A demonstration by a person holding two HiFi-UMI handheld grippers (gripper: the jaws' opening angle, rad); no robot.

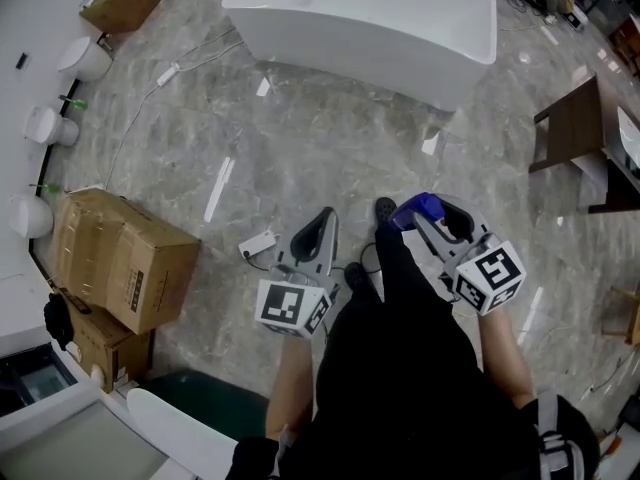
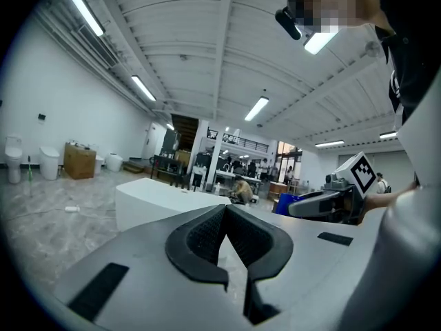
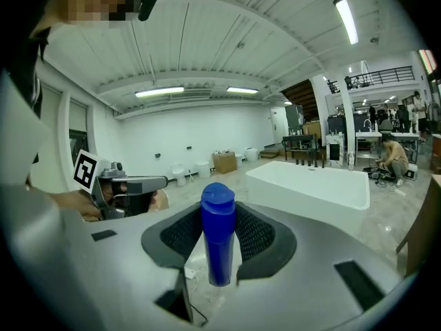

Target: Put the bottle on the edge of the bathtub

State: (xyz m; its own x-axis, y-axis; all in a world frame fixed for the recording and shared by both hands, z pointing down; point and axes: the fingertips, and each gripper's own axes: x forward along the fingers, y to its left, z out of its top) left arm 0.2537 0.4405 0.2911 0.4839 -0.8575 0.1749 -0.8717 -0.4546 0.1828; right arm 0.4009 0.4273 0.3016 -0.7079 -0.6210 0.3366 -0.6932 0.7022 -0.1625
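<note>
step: carry phase. We have the bottle (image 3: 218, 243) in hand, not yet at the bathtub (image 1: 400, 60).
right tongs (image 1: 438, 224): clamped on the blue bottle, pads on both sides of its body, cap up past the tips, bottom hanging free below.
left tongs (image 2: 225, 208): closed, tips together, nothing between them. Held beside the right ones, just idling.
bottle position: in the air in front of us at the right, over the floor (image 1: 330, 153), touching nothing but the pads.
target: white bathtub ahead, well apart from us, open marble floor between. The rim looks flat but narrow.
progress: we judge the pick done and the transport and placement still to do.
next move: walk up to the tub, bring the right tongs over the near rim, keep the bottle upright, lower until its base sits flat on the rim, then let go and back straight out.
watch: the bottle is tall for its base, so any tilt at release could tip it into the tub or off the outer side. Centre it on the rim first.
</note>
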